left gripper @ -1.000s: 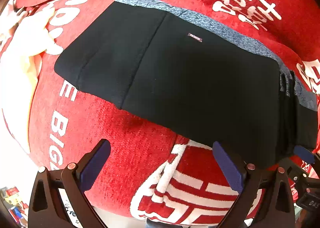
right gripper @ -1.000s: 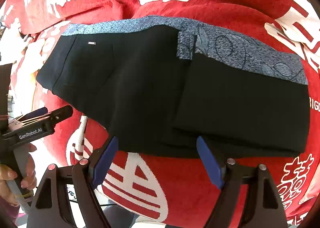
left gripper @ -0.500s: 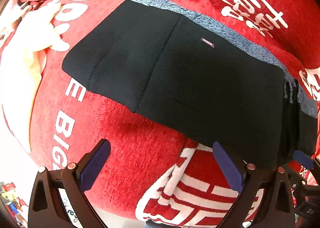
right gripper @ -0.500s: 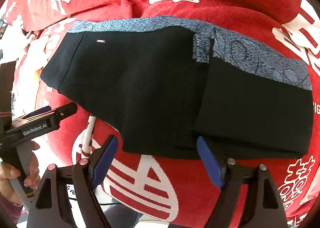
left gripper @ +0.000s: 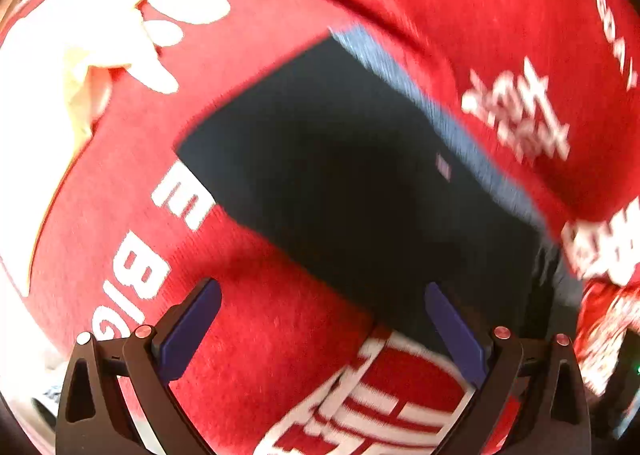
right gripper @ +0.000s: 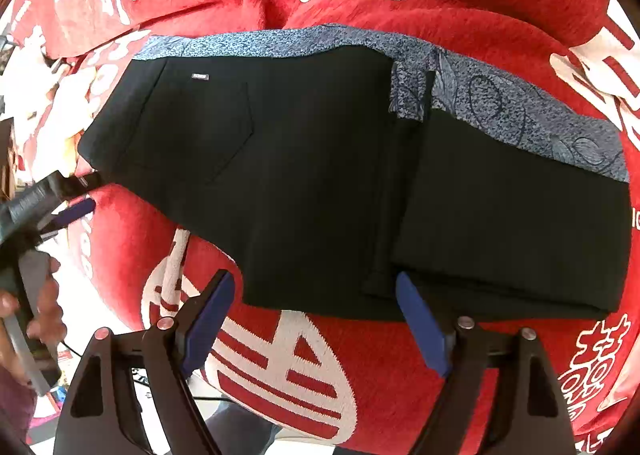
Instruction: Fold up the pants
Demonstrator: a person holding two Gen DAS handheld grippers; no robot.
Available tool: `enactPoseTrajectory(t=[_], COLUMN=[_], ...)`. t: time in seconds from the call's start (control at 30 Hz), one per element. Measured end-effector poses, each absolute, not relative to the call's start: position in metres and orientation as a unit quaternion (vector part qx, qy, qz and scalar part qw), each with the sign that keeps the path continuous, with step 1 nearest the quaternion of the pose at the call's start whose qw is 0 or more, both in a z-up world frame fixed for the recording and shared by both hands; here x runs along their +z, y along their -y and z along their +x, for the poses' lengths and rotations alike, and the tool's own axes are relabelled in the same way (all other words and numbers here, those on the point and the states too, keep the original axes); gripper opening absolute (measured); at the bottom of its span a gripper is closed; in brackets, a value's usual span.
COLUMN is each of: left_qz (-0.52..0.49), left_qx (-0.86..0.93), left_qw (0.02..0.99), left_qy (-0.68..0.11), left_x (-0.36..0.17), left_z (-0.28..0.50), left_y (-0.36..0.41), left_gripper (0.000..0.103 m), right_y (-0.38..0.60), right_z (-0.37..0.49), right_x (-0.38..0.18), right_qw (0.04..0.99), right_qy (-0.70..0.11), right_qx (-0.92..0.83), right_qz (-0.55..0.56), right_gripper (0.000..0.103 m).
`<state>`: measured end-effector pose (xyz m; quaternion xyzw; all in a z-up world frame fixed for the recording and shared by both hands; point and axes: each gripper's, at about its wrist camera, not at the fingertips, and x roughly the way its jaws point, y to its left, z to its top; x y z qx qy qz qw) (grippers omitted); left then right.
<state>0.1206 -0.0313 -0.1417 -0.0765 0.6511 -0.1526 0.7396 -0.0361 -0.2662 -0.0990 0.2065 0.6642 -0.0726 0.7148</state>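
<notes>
Black pants [right gripper: 312, 183] with a blue patterned waistband [right gripper: 500, 107] lie flat on a red blanket [right gripper: 460, 359]; their right part is folded over into a thicker stack. My right gripper [right gripper: 316, 291] hangs open above the near edge of the pants, nothing between its blue pads. In the left wrist view the same pants [left gripper: 352, 191] look blurred, with a small metal tag [left gripper: 443, 166] near the waistband. My left gripper [left gripper: 322, 305] is open over the red blanket by the pants' near edge. It also shows at the left of the right wrist view [right gripper: 70, 197], held by a hand [right gripper: 44, 303].
The red blanket [left gripper: 260, 335] bears large white characters and letters and drapes over a rounded surface. A pale cloth [left gripper: 80, 67] lies at the far left. Beyond the blanket's near edge, floor clutter [right gripper: 48, 407] shows at lower left.
The left gripper has swung and rolled, so the pants now sit further right and more tilted in its blurred view. The right gripper has stayed nearly still, jaws open as before.
</notes>
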Motion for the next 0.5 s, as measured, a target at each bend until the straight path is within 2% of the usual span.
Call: enactPoseTrajectory(t=[0.27, 0.5], left_qz=[-0.204, -0.252], left_qx=[-0.19, -0.207], left_qw=[0.719, 0.712], left_qy=[-0.637, -0.622], left_x=[-0.153, -0.163], left_z=[0.136, 0.137], left_y=[0.017, 0.02], left_gripper=[0.102, 0.102], right_y=[0.264, 0.265], right_z=[-0.035, -0.033], right_x=[-0.102, -0.104], right_qw=[0.712, 0.712], right_qy=[-0.666, -0.667], right_qx=[-0.073, -0.068], right_qz=[0.208, 0.206], right_gripper=[0.087, 0.087])
